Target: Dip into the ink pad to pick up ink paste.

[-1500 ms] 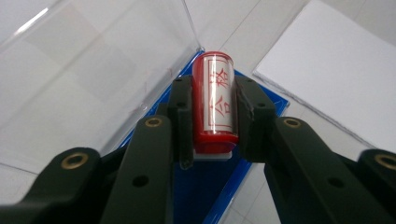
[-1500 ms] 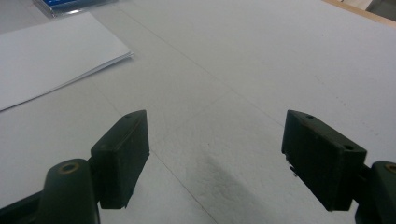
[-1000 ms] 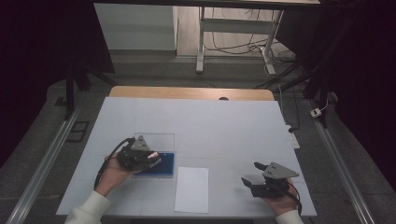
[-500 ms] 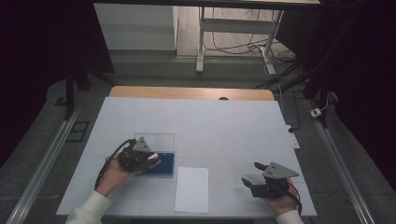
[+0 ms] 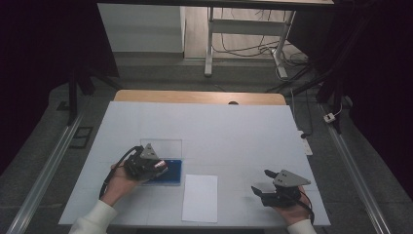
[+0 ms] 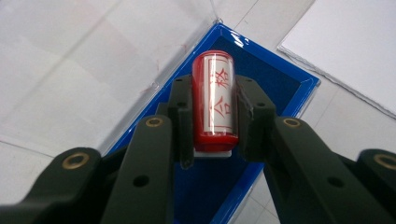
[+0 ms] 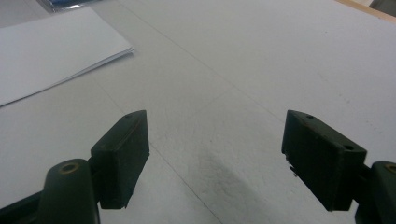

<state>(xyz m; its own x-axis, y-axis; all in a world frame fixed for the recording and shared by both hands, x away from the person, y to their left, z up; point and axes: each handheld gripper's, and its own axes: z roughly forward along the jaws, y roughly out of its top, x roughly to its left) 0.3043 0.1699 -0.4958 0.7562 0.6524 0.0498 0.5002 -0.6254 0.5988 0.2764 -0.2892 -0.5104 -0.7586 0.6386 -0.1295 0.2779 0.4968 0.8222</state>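
Close up, red-lettered stamp label.

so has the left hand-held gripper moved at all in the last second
No. The left hand-held gripper sits in the same spot over the blue ink pad, beside the paper, holding the red stamp.

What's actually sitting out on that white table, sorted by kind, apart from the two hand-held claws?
Red cylindrical stamp, held over the pad: 1
Blue ink-pad tray: 1
Clear plastic lid, behind the tray: 1
White paper stack: 1
Total: 4
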